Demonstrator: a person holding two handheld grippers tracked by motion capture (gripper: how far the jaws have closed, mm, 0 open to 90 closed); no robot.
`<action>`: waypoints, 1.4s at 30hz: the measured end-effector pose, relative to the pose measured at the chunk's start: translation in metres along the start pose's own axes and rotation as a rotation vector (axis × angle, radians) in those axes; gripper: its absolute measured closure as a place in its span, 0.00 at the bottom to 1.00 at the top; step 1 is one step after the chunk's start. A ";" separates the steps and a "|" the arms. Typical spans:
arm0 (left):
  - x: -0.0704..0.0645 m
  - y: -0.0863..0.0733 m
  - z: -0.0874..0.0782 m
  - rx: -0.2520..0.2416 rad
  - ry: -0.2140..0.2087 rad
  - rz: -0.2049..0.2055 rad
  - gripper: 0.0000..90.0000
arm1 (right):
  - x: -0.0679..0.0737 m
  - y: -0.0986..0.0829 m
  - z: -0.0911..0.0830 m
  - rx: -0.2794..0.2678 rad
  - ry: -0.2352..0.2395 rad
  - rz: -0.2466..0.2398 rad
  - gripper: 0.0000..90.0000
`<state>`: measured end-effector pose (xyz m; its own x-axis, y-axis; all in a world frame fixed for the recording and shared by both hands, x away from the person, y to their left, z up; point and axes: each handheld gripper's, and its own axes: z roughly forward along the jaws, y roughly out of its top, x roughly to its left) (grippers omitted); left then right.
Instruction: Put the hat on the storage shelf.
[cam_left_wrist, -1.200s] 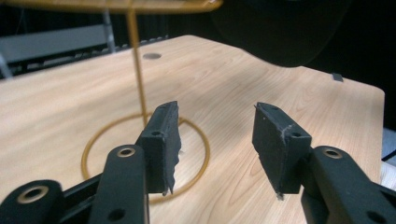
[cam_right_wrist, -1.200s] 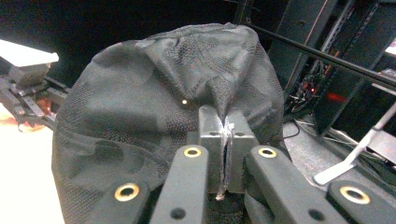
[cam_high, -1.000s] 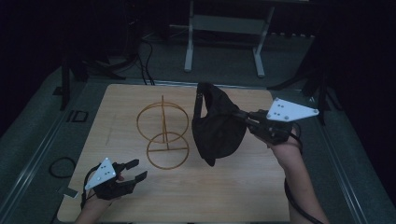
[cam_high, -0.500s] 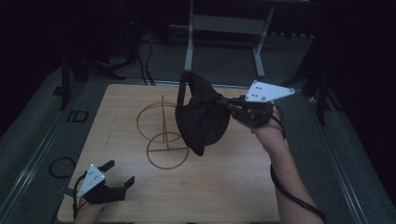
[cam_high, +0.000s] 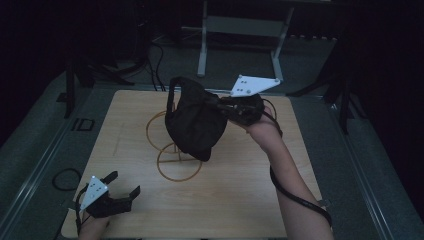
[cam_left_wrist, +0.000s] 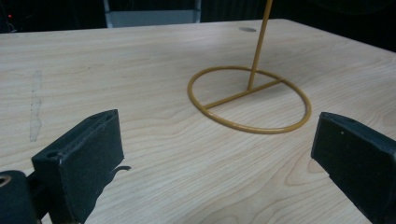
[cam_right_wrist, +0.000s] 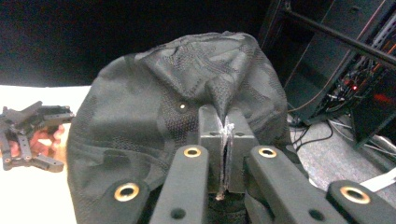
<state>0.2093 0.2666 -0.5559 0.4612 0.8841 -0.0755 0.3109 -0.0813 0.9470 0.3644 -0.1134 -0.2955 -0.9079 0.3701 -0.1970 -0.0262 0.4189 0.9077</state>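
The right tongs (cam_high: 222, 106) are clamped on a fold of a black cap (cam_high: 196, 122), holding it in the air above the middle of the tabletop (cam_high: 280, 170), just over the yellow wire stand (cam_high: 178, 161). The left tongs (cam_high: 122, 189) rest with jaws wide apart and empty near the front left corner. To seat the cap well, it should probably come down with its hollow centred over the stand's upright rod, and the pinch should let go only once the cap hangs on its own.

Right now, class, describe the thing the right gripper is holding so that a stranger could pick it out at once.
Start at the pale wooden table and find the thin yellow wire stand near its middle. Hanging in the air just above that stand is a black cap, pinched by the right gripper. It is the one soft, dark, crumpled thing there, unlike the stiff wire rings beneath.
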 end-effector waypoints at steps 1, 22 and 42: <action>0.000 0.000 0.000 0.000 -0.004 -0.005 0.03 | 0.001 0.001 0.006 0.013 0.005 -0.003 0.98; 0.000 -0.002 0.001 -0.002 0.006 -0.017 0.03 | 0.009 -0.011 0.059 0.103 0.080 0.051 0.97; 0.000 -0.003 0.001 -0.003 -0.009 -0.030 0.04 | 0.012 -0.015 0.075 0.143 0.146 0.076 0.62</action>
<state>0.2089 0.2665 -0.5589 0.4593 0.8818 -0.1072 0.3224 -0.0531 0.9451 0.3856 -0.0526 -0.3392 -0.9563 0.2849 -0.0650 0.0943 0.5114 0.8541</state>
